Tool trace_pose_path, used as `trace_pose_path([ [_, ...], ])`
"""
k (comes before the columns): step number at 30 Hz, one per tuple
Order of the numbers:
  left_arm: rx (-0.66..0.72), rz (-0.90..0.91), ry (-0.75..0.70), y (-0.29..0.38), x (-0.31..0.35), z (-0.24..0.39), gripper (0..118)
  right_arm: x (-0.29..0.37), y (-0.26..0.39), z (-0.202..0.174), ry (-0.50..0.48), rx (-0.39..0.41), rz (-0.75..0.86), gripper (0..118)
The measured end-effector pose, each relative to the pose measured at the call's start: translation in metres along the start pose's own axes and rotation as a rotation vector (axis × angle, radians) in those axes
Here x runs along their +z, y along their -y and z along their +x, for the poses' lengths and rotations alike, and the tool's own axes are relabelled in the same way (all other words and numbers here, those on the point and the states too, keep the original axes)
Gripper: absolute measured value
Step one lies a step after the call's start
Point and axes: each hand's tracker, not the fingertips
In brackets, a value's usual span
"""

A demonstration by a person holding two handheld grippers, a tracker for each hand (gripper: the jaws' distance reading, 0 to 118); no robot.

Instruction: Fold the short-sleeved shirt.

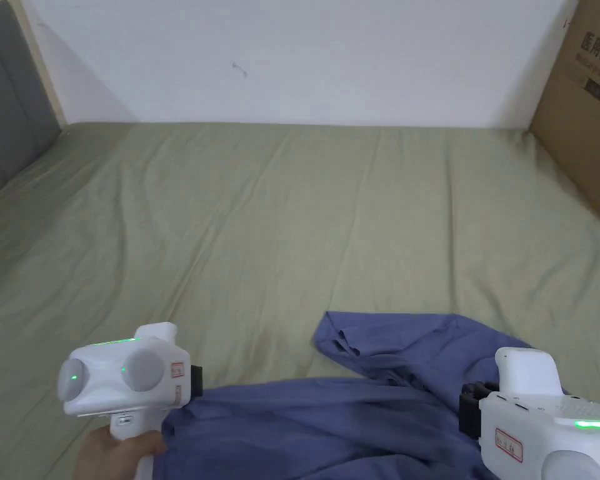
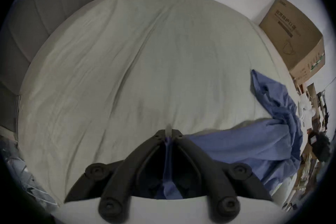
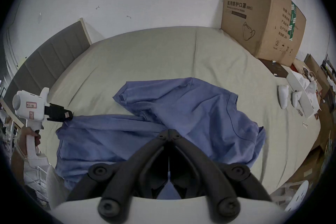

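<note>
A blue short-sleeved shirt (image 1: 330,425) lies crumpled on the near part of the green bed sheet (image 1: 292,219). One part is flipped over toward the middle of the bed (image 3: 190,109). My left gripper (image 1: 199,381) sits at the shirt's left edge. In the left gripper view its jaws (image 2: 168,137) are shut, with a strip of blue shirt (image 2: 236,146) pinched between them. My right gripper (image 1: 469,406) is at the shirt's right side. Its jaws (image 3: 169,132) are shut, and blue cloth shows inside them. The left gripper (image 3: 68,116) is held by a hand.
A large cardboard box (image 1: 586,106) stands at the bed's far right corner against the white wall. A grey padded headboard (image 1: 5,94) borders the left side. Small white objects (image 3: 283,98) lie near the bed's right edge. The far half of the sheet is wrinkled.
</note>
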Motion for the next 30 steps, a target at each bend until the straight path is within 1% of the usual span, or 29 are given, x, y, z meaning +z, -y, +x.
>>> trace_pose_path([
  [2,0.015,0.023,0.017,-0.006,0.01,-0.003,5,-0.005,-0.01,0.008,-0.021,0.0,0.005,0],
  [3,0.004,0.031,0.02,-0.01,0.013,-0.004,5,-0.009,-0.015,0.01,-0.038,0.017,0.019,0],
  [4,-0.005,0.045,0.016,-0.012,0.018,-0.003,5,-0.012,-0.022,0.012,-0.083,0.041,0.018,4],
  [5,-0.01,0.053,0.018,-0.015,0.021,-0.003,5,-0.018,-0.032,0.016,-0.124,0.046,0.001,8],
  [6,-0.012,0.059,0.024,-0.018,0.024,-0.004,5,-0.028,-0.046,0.021,-0.145,0.052,-0.009,8],
  [7,-0.012,0.066,0.03,-0.021,0.027,-0.005,5,-0.039,-0.062,0.025,-0.146,0.055,-0.016,30],
  [8,-0.016,0.072,0.031,-0.023,0.029,-0.012,5,-0.049,-0.073,0.027,-0.135,0.072,-0.012,67],
  [9,-0.02,0.079,0.032,-0.024,0.03,-0.012,5,-0.061,-0.084,0.029,-0.121,0.112,-0.007,86],
  [10,-0.027,0.086,0.03,-0.025,0.03,-0.012,5,-0.071,-0.096,0.027,-0.089,0.148,0.0,89],
  [11,-0.035,0.084,0.025,-0.026,0.029,-0.013,5,-0.087,-0.107,0.029,-0.064,0.19,-0.011,89],
  [12,-0.042,0.082,0.019,-0.021,0.033,0.002,5,-0.102,-0.116,0.033,-0.047,0.223,-0.044,89],
  [13,-0.049,0.081,0.015,-0.02,0.032,0.004,5,-0.119,-0.124,0.037,-0.041,0.252,-0.077,89],
  [15,-0.043,0.074,0.016,-0.021,0.03,0.0,5,-0.146,-0.127,0.042,0.009,0.301,-0.151,89],
  [17,-0.025,0.068,0.024,-0.021,0.028,-0.001,5,-0.17,-0.122,0.048,0.033,0.376,-0.199,89],
  [19,-0.017,0.062,0.024,-0.022,0.024,-0.003,5,-0.192,-0.115,0.058,0.037,0.386,-0.265,88],
  [20,-0.016,0.06,0.021,-0.023,0.024,-0.001,5,-0.202,-0.112,0.062,0.036,0.373,-0.307,85],
  [21,-0.015,0.059,0.02,-0.023,0.023,0.0,5,-0.21,-0.109,0.066,0.014,0.358,-0.337,83],
  [22,-0.016,0.059,0.018,-0.024,0.023,0.0,5,-0.212,-0.11,0.072,-0.039,0.294,-0.336,79],
  [23,-0.015,0.059,0.016,-0.025,0.023,0.001,5,-0.211,-0.114,0.074,-0.051,0.225,-0.341,69],
  [24,-0.014,0.06,0.016,-0.026,0.023,0.001,5,-0.206,-0.117,0.073,-0.048,0.222,-0.326,50],
  [25,-0.018,0.061,0.015,-0.028,0.022,0.002,5,-0.2,-0.119,0.071,-0.046,0.249,-0.301,21],
  [26,-0.019,0.063,0.011,-0.029,0.023,0.002,5,-0.196,-0.122,0.07,-0.026,0.279,-0.265,2],
  [27,-0.016,0.069,0.012,-0.031,0.025,0.002,5,-0.193,-0.123,0.067,-0.01,0.295,-0.247,2],
  [29,-0.015,0.077,0.008,-0.034,0.031,0.003,5,-0.193,-0.125,0.066,-0.013,0.285,-0.28,2],
  [30,-0.028,0.085,-0.006,-0.035,0.034,0.004,5,-0.189,-0.126,0.066,-0.007,0.286,-0.27,2],
])
